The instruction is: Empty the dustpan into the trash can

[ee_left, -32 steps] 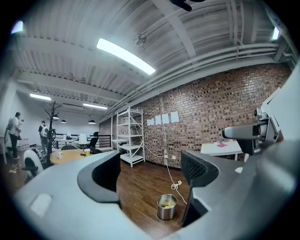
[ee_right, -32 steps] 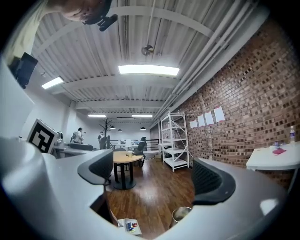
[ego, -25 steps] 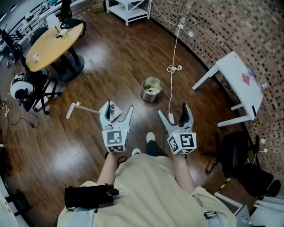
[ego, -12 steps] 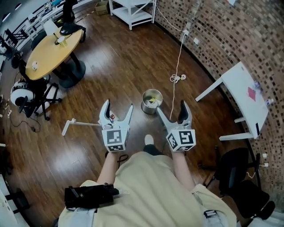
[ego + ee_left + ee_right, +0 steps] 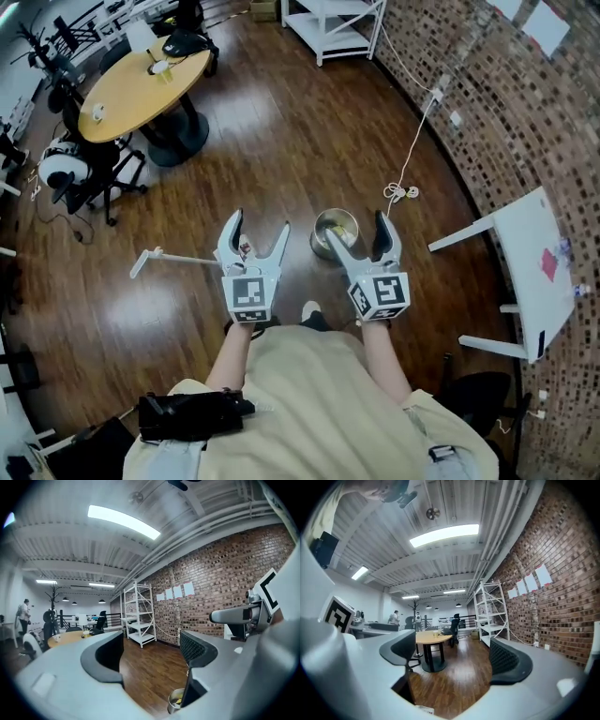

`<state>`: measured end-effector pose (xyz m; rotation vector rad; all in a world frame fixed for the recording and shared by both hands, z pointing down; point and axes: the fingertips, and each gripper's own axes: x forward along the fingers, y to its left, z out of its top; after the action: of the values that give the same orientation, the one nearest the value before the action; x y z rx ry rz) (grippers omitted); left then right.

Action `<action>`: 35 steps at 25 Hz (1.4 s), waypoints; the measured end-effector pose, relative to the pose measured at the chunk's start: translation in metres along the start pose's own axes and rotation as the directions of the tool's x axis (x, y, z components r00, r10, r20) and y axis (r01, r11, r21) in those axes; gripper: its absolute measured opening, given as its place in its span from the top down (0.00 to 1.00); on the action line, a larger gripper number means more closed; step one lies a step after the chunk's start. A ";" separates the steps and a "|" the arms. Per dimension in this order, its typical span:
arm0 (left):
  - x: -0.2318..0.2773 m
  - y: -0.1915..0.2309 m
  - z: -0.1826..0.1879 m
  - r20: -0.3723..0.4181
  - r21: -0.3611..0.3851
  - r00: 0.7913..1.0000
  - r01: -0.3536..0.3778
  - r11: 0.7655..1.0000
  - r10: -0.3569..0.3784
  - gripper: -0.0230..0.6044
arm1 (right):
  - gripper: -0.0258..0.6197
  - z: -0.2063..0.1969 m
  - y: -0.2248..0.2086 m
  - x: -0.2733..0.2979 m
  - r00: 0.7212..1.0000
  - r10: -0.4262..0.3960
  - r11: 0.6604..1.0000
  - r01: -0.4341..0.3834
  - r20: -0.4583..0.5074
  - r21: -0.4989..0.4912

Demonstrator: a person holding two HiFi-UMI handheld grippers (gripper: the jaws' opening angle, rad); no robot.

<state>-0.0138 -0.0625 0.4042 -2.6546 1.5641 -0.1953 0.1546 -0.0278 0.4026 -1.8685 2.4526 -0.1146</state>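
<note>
A small metal trash can [image 5: 336,228] with yellow scraps in it stands on the wood floor; it also shows low in the left gripper view as the trash can [image 5: 176,700]. The dustpan [image 5: 245,249] with its long white handle [image 5: 178,258] lies on the floor below my left gripper [image 5: 257,225]. That left gripper [image 5: 152,653] is held level and open, with nothing between its pads. My right gripper [image 5: 356,228] hovers level over the can; this right gripper [image 5: 454,658] is open, its jaws are closing, and only floor shows between them.
A round wooden table [image 5: 141,80] with office chairs [image 5: 70,173] stands at the far left. A white shelf [image 5: 333,28] is at the back by the brick wall. A white table [image 5: 534,267] is at the right, and a cable [image 5: 405,192] lies beyond the can.
The person has walked forward with both grippers. The trash can has come from well ahead to right under the right gripper. The right jaws have narrowed a little.
</note>
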 end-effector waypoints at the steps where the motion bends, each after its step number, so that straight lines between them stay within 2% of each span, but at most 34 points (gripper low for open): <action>1: 0.000 0.010 -0.001 -0.008 -0.003 1.000 -0.025 1.000 0.025 0.37 | 0.22 -0.001 0.006 0.012 1.000 0.029 1.000 -0.029 -0.008 0.002; 7: -0.021 0.092 -0.008 -0.040 -0.007 0.980 -0.195 0.981 0.195 0.38 | 0.24 -0.008 0.072 0.090 0.975 0.220 0.976 -0.219 -0.036 0.006; 11: -0.048 0.153 -0.014 -0.063 -0.005 0.951 -0.305 0.952 0.304 0.38 | 0.25 -0.010 0.136 0.135 0.934 0.355 0.935 -0.354 -0.048 0.014; 17: -0.121 0.235 -0.019 -0.082 -0.026 0.871 -0.488 0.872 0.485 0.39 | 0.28 -0.011 0.242 0.168 0.842 0.538 0.843 -0.538 -0.049 0.022; 22: -0.170 0.277 -0.038 -0.115 -0.030 0.795 -0.603 0.797 0.596 0.40 | 0.29 -0.027 0.311 0.185 0.752 0.655 0.755 -0.654 -0.076 0.043; 25: -0.196 0.294 -0.050 -0.136 -0.029 0.756 -0.649 0.760 0.641 0.40 | 0.29 -0.035 0.350 0.188 0.697 0.712 0.701 -0.711 -0.084 0.052; 30: -0.235 0.310 -0.063 -0.165 -0.035 0.714 -0.694 0.719 0.681 0.44 | 0.29 -0.044 0.398 0.185 0.625 0.775 0.631 -0.774 -0.098 0.059; 33: -0.252 0.323 -0.071 -0.189 -0.026 0.703 -0.702 0.712 0.686 0.44 | 0.29 -0.050 0.417 0.189 0.601 0.792 0.609 -0.790 -0.107 0.072; 35: -0.261 0.331 -0.077 -0.214 -0.016 0.705 -0.695 0.719 0.676 0.44 | 0.29 -0.054 0.425 0.191 0.592 0.797 0.602 -0.795 -0.118 0.076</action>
<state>-0.4359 0.0061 0.4225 -1.9346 2.5564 -0.3464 -0.3093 -0.0980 0.4167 -0.5783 3.0991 -0.2184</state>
